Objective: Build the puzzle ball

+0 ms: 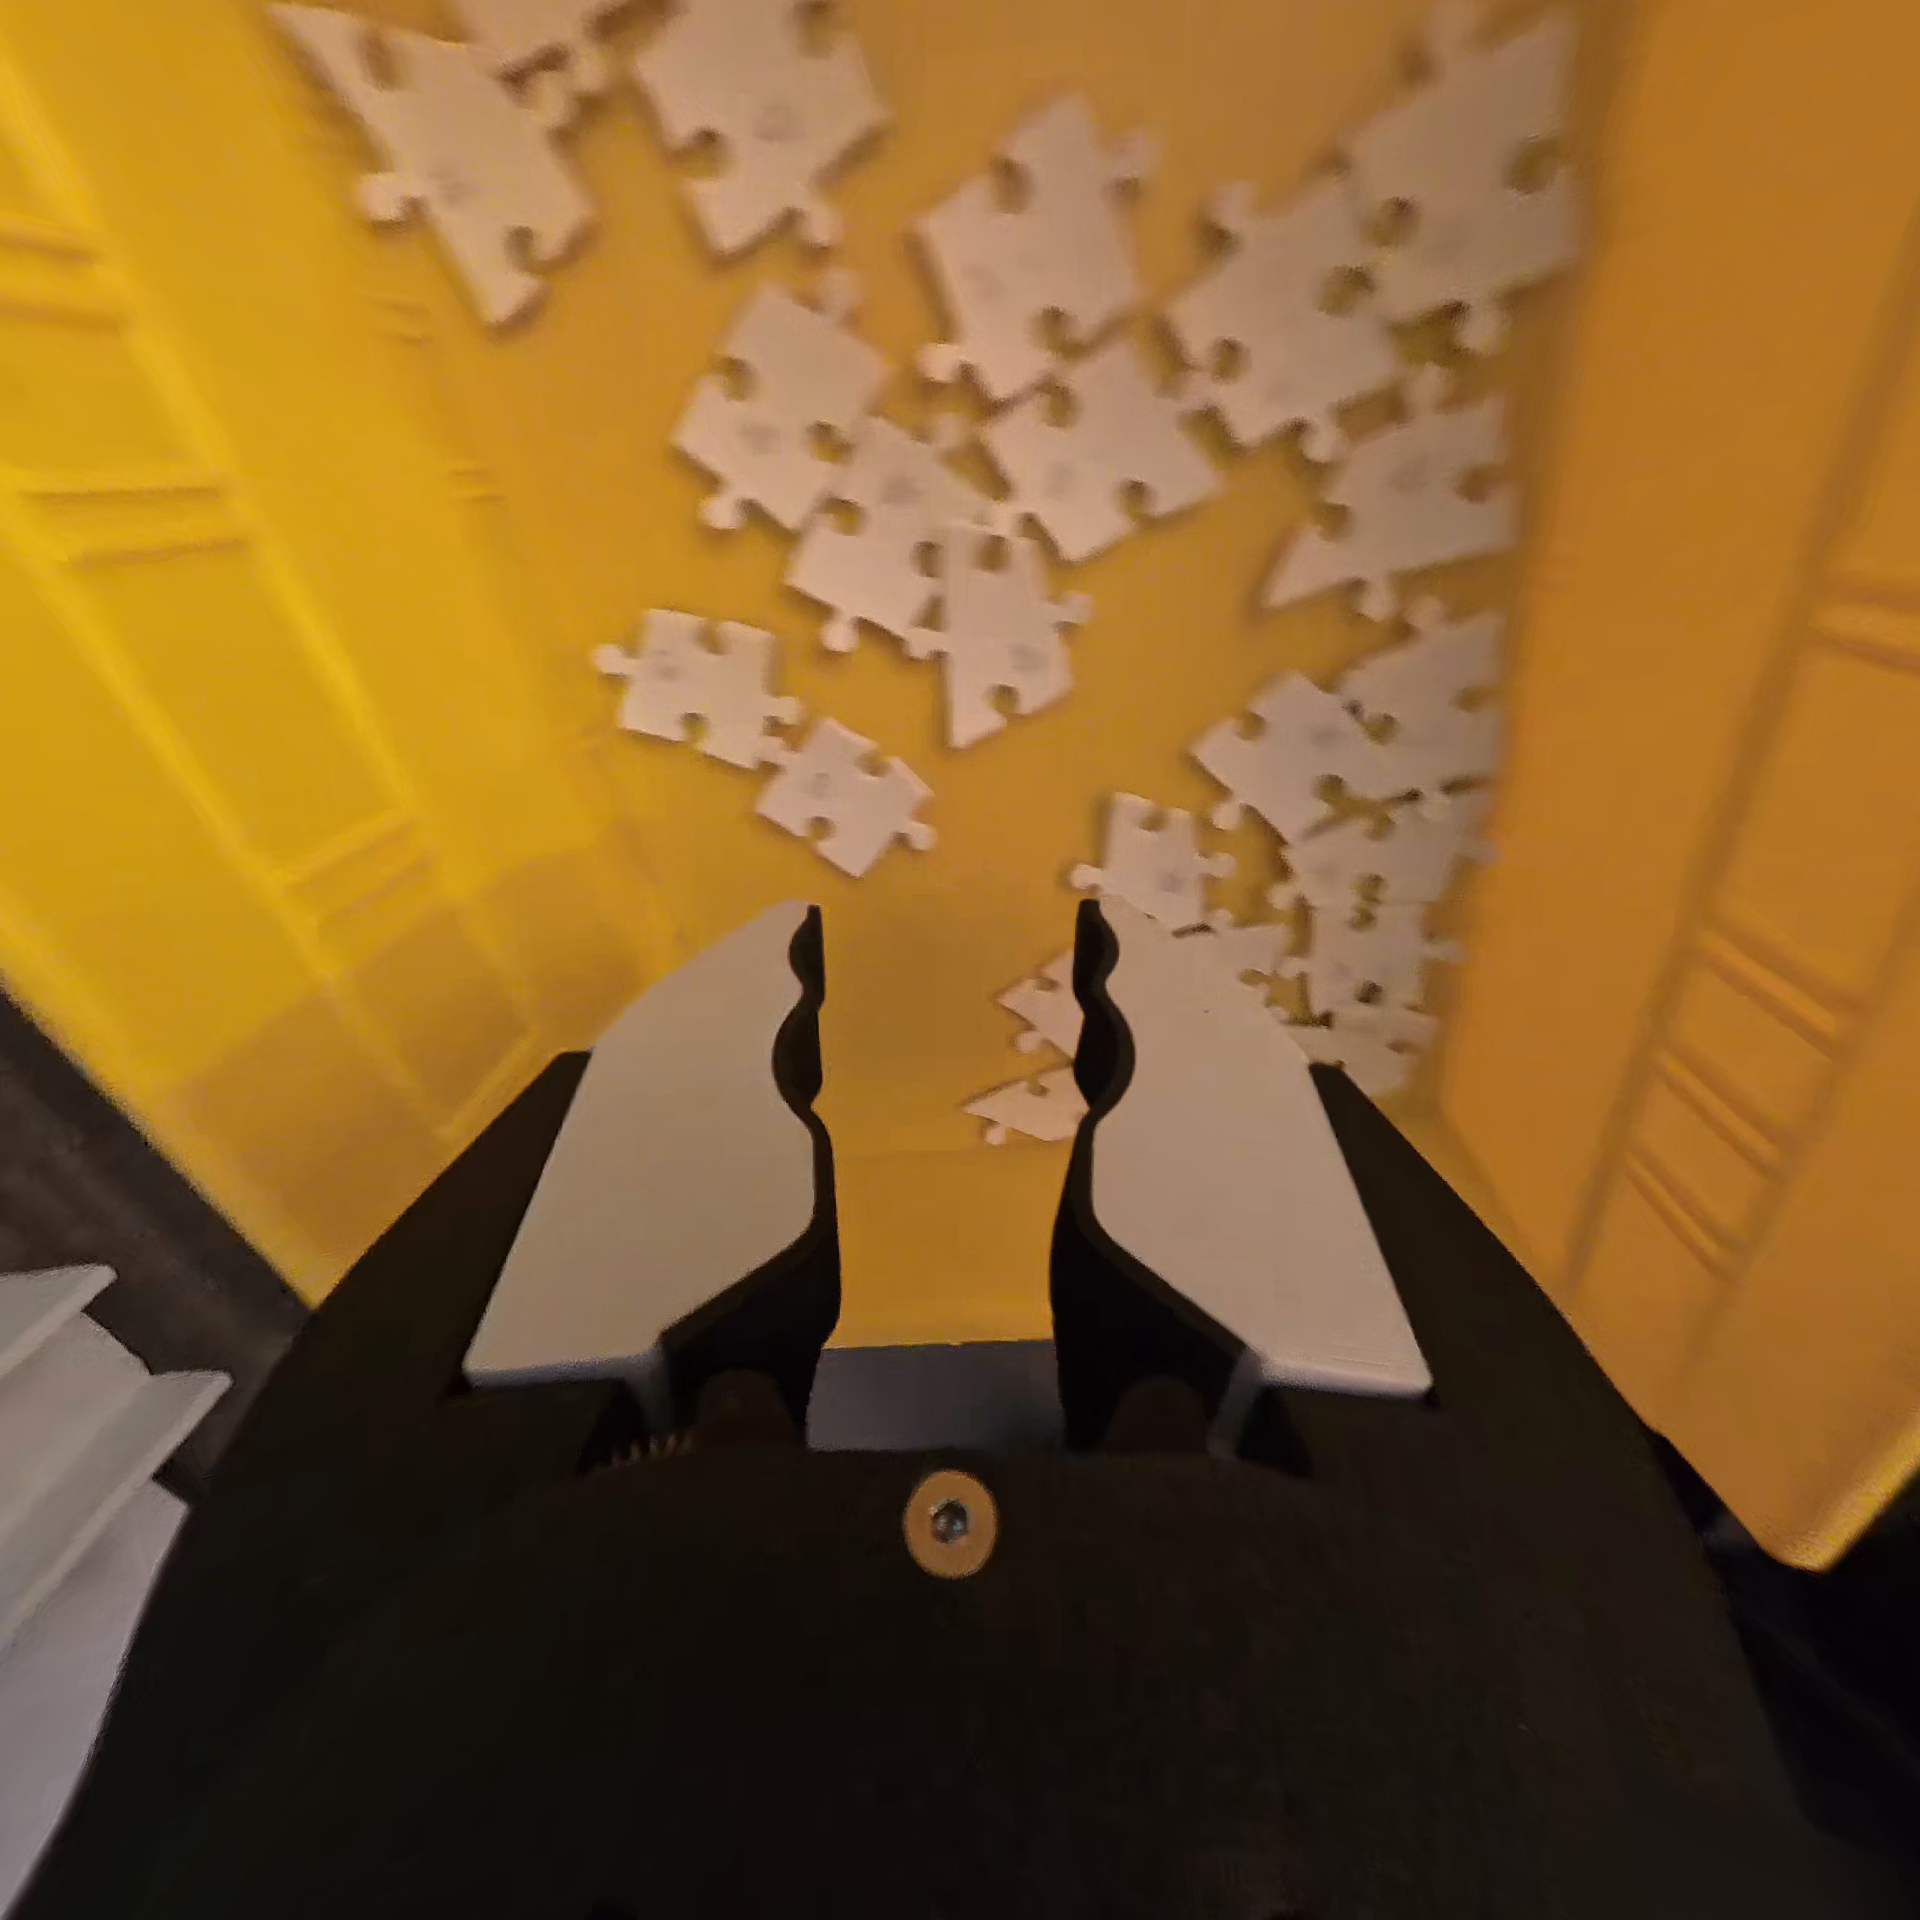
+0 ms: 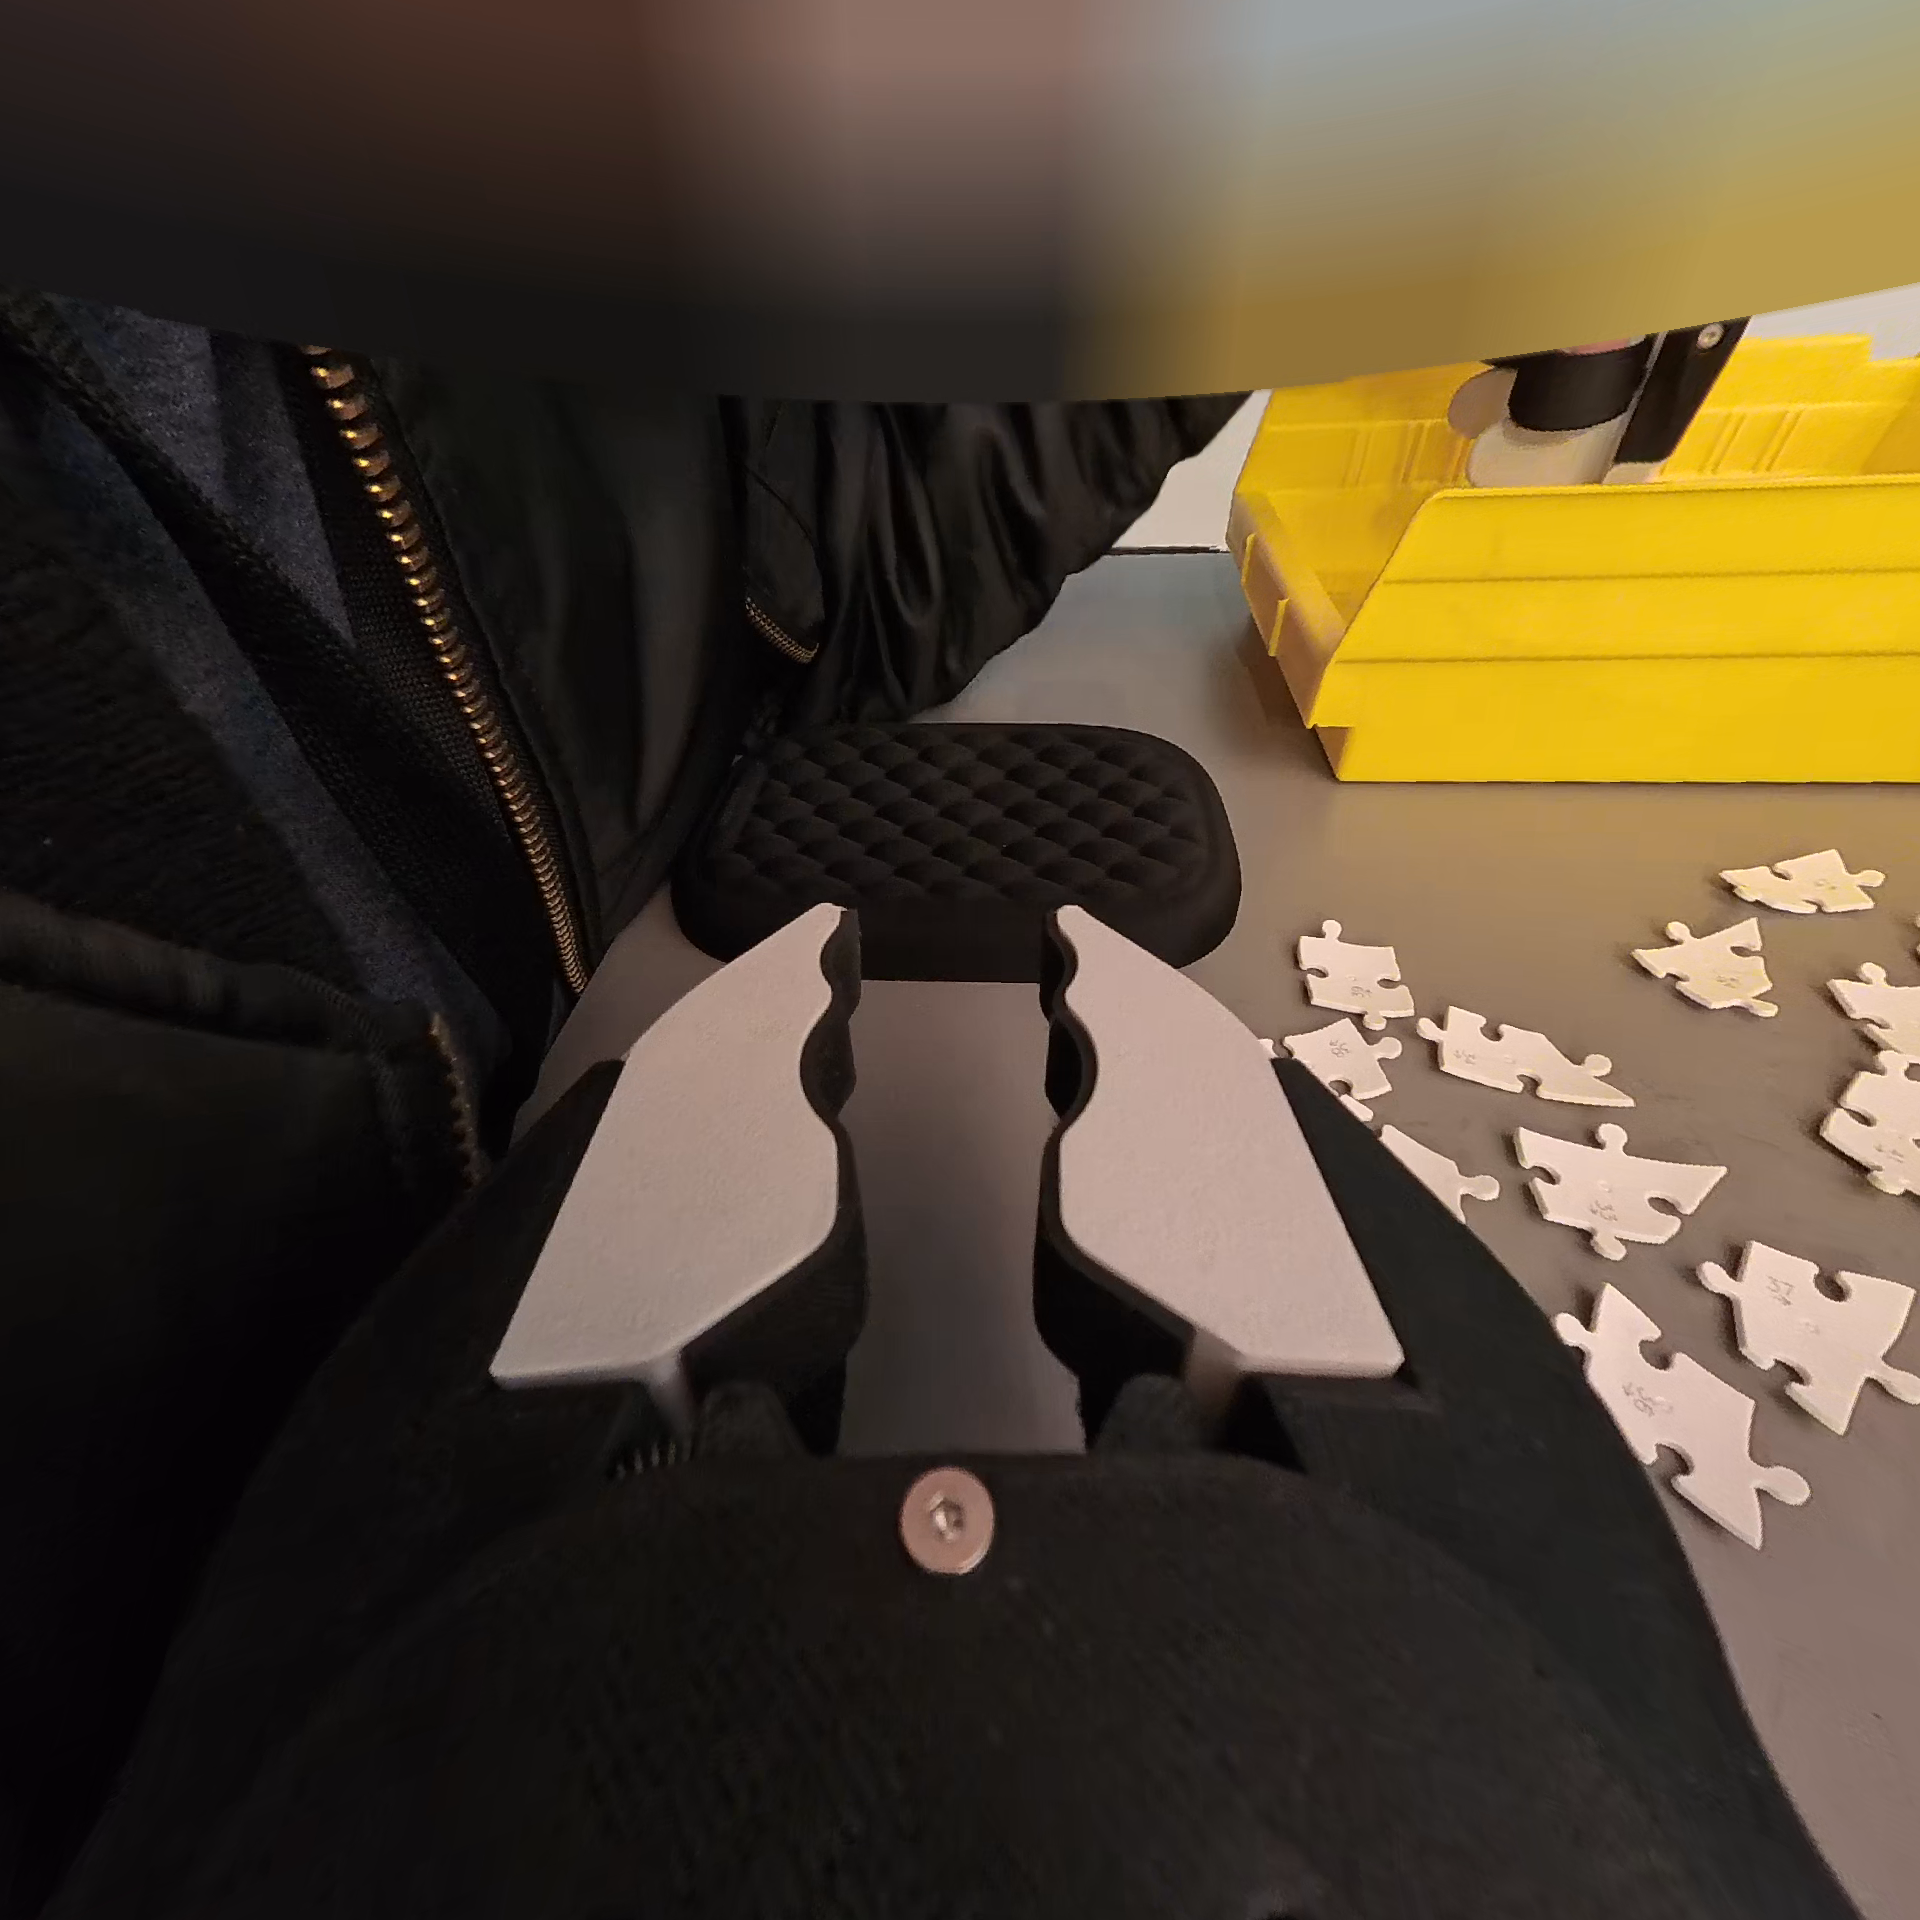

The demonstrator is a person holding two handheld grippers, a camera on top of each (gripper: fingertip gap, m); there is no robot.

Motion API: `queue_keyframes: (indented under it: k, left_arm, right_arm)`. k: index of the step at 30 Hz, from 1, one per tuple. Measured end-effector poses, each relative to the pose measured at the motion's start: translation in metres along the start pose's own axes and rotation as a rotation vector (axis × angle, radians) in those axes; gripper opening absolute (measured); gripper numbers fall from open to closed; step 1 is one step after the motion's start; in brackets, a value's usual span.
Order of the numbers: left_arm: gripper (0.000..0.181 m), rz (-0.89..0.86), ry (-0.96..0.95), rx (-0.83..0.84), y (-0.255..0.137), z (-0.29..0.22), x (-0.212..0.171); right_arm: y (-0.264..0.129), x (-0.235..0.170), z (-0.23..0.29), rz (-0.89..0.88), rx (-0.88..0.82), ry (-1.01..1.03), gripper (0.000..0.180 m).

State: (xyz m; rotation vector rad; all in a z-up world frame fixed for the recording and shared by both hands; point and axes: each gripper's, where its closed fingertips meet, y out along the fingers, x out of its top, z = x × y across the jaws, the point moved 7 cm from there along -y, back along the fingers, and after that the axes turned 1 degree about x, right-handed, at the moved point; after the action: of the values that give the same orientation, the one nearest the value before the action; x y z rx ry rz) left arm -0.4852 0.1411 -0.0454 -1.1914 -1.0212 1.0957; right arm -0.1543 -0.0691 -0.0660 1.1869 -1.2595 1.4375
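Many white puzzle pieces (image 1: 1049,457) lie face down on the floor of a yellow bin (image 1: 312,436). My left gripper (image 1: 948,914) is open and empty, reaching into the bin just short of the pieces. My right gripper (image 2: 951,920) is open and empty, low over the grey table (image 2: 1247,727). Several more white puzzle pieces (image 2: 1610,1184) lie loose on the table to its right. The yellow bin (image 2: 1621,644) stands at the back right in the right wrist view, with the left gripper's body (image 2: 1590,405) poking into it.
A black quilted pad (image 2: 966,831) lies on the table just beyond my right fingertips. A person in a dark zip jacket (image 2: 416,644) fills the left of that view. A white ridged object (image 1: 62,1455) sits left of the bin.
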Motion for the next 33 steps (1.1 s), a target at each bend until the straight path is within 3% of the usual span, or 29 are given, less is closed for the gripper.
queue_keyframes:
  k: [11,21,33]
  left_arm:
    - [0.043,0.128,0.198,-0.069,0.021,-0.033,-0.003]
    - [0.043,0.158,0.192,-0.061,0.032,-0.031,0.001]
    - [0.03,0.118,0.167,-0.056,0.027,-0.023,0.004]
  right_arm:
    - [0.0,0.0,0.0,0.0,0.001,0.001,0.034]
    - [0.0,0.0,0.001,0.005,0.003,-0.001,0.034]
    - [0.0,0.0,0.001,0.004,0.004,0.0,0.034]
